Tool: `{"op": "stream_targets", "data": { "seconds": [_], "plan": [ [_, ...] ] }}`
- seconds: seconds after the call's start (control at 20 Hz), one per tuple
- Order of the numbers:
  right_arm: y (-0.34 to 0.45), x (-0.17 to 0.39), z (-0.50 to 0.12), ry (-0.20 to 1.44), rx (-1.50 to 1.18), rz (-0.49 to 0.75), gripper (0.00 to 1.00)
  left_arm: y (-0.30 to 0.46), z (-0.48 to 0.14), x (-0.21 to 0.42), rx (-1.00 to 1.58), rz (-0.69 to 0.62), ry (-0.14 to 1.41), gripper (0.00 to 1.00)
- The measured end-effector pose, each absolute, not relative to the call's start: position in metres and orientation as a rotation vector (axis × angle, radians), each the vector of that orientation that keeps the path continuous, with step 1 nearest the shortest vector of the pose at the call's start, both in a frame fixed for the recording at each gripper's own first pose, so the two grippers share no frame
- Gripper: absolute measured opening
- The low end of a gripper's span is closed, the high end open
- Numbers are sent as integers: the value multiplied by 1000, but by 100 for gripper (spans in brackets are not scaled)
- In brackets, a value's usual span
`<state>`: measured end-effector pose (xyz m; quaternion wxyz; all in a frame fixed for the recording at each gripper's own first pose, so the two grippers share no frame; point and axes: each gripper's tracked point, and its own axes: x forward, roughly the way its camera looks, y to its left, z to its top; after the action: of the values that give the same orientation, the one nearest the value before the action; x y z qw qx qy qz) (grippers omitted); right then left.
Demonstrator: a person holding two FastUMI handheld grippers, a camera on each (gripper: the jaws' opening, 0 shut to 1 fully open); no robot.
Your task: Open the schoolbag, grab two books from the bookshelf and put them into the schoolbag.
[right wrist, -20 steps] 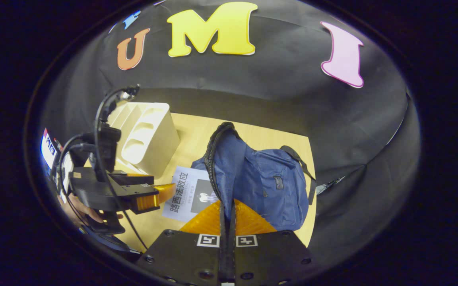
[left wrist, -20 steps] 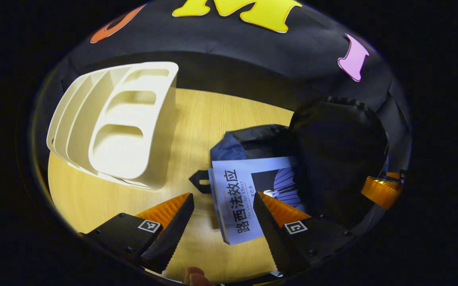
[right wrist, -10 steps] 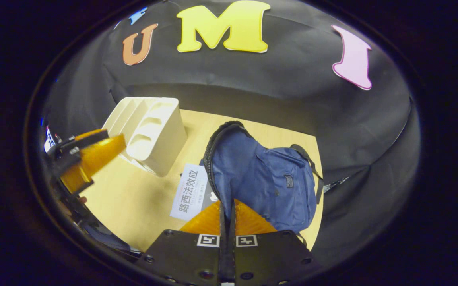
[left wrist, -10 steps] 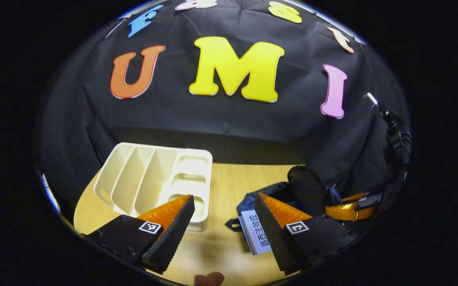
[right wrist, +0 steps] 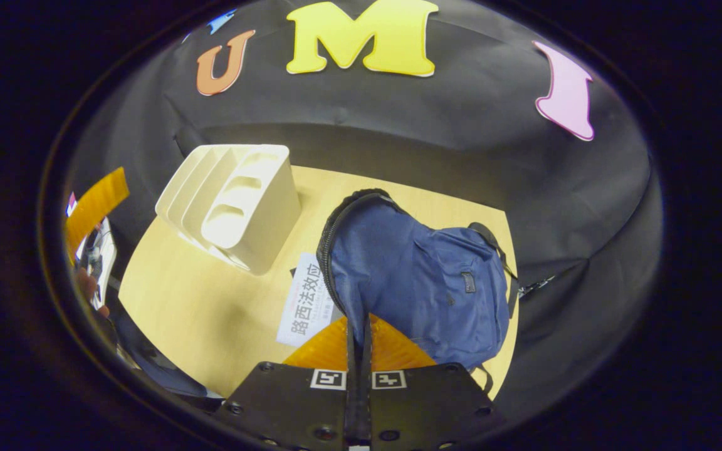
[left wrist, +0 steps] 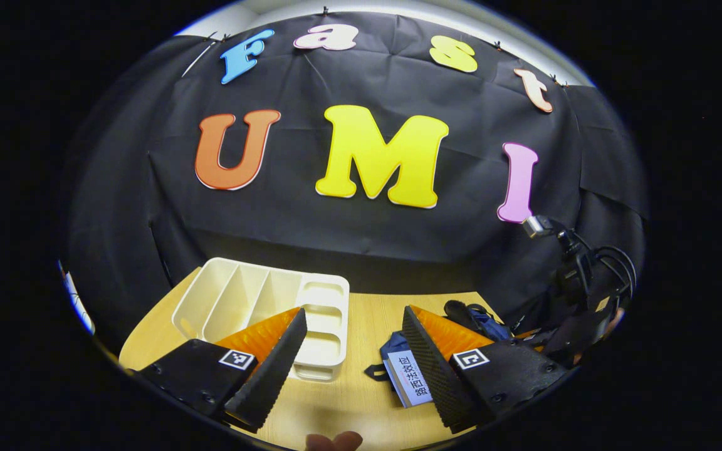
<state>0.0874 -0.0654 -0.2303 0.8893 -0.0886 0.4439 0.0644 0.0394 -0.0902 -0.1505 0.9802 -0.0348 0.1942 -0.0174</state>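
Observation:
In the right gripper view the blue schoolbag [right wrist: 423,282] lies on the wooden table [right wrist: 210,326], its zippered flap lifted. My right gripper [right wrist: 358,318] is shut on the flap's zipper edge. A pale blue book [right wrist: 303,300] lies flat, half tucked under the flap in the bag's mouth. The cream bookshelf [right wrist: 235,200] stands to the left of it. My left gripper [left wrist: 353,313] is open, raised above the table's near side, with nothing between its fingers. Below it are the bookshelf [left wrist: 261,300], the book [left wrist: 408,376] and the schoolbag [left wrist: 477,321].
The black cloth wall closes off the table's far side. In the left gripper view the right gripper's body and cable [left wrist: 577,294] rise at the right. One orange finger [right wrist: 94,203] of the left gripper shows at the left edge of the right gripper view.
My left gripper has drawn back and up from the book and tilted upward, staying open. The book stays in the bag's mouth. The right gripper still holds the flap.

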Motion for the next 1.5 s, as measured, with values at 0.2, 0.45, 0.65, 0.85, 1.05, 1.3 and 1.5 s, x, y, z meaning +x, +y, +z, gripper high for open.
{"op": "stream_targets", "data": {
  "seconds": [0.2,0.45,0.65,0.85,1.05,1.3,1.5],
  "plan": [
    [-51,90,-245,955,-168,133,0,-69,-134,30,-33,-3,352,99],
    [-36,93,-267,995,-134,119,0,-50,-132,15,-49,35,358,99],
    [-27,93,-285,1026,-122,112,3,-37,-131,4,-53,60,370,98],
    [-22,93,-294,1036,-136,113,3,-24,-135,-3,-53,78,387,99],
    [-2,83,-307,1078,-95,153,23,-19,-135,-7,-59,87,387,99],
    [7,73,-308,1070,-67,162,80,-13,-126,-8,-43,98,364,99],
    [9,75,-289,987,-62,143,97,-10,-115,-8,-46,103,335,99]
  ]
}}
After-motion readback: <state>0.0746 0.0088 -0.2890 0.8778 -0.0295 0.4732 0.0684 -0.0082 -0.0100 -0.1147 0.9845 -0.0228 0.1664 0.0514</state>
